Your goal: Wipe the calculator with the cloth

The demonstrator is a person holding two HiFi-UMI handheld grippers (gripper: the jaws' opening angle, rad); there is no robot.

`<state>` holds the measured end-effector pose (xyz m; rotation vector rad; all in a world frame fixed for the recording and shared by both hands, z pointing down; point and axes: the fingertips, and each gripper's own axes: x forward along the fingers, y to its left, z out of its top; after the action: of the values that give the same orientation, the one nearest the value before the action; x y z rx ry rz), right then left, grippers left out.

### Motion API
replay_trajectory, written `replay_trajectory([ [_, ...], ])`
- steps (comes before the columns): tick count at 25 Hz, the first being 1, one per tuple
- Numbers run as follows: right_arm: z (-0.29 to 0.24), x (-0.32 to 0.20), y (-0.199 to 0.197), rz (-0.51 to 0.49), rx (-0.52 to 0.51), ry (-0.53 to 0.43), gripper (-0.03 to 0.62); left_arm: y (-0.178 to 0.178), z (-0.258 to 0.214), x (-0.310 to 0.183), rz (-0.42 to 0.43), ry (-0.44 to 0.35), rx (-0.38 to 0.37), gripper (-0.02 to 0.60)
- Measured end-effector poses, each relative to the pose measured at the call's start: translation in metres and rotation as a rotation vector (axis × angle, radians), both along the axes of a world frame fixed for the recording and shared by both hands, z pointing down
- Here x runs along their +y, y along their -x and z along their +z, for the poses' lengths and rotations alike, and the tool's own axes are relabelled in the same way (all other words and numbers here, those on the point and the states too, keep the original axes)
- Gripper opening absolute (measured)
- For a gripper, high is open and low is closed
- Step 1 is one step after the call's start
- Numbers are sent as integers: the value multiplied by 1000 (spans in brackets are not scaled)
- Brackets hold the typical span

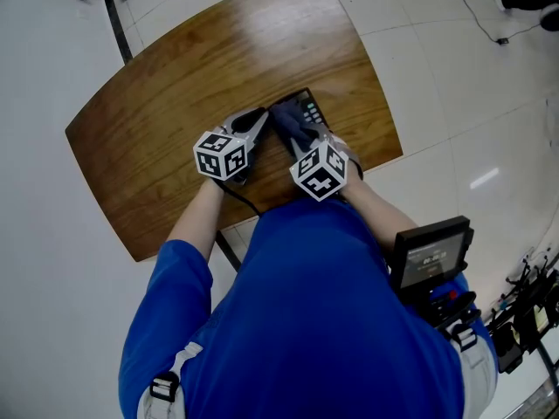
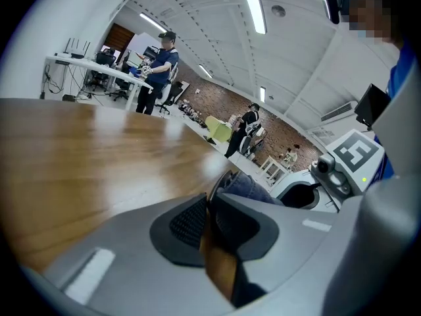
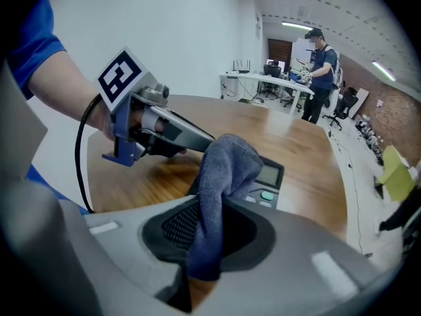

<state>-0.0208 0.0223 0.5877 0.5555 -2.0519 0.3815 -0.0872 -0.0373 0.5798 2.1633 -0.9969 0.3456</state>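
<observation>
1. The calculator (image 1: 308, 109) lies flat on the wooden table (image 1: 175, 103), close to the edge nearest the person, with its display and a few keys uncovered.
2. The dark blue cloth (image 3: 223, 166) hangs bunched over the calculator's near part and touches it.
3. The right gripper (image 3: 209, 224) has its jaws closed narrow on a fold of the cloth, whose loose end stands up beyond the pads.
4. The left gripper (image 2: 210, 209) has its jaws nearly together, pinching the calculator's thin left edge.
5. Both grippers sit just beside each other over the calculator, the person's blue sleeves behind them.
6. Other people stand at desks far back in the room.
</observation>
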Motion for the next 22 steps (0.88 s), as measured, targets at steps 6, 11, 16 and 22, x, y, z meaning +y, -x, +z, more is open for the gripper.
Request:
replay_trajectory([
  [6,-1,14,12,-58,-45,35,69,1,1,1,4,0,-5,52],
  [11,-3,9,9,-31,-65,35,69,4,2,1,21,-8,-24,54],
  [16,-10,-2,-6,31,-88,6,69,4,1,1,75,-46,-82,76],
  [22,-16,-21,-33,137,-96,-26,69,-5,9,-3,180,-73,-129,152],
])
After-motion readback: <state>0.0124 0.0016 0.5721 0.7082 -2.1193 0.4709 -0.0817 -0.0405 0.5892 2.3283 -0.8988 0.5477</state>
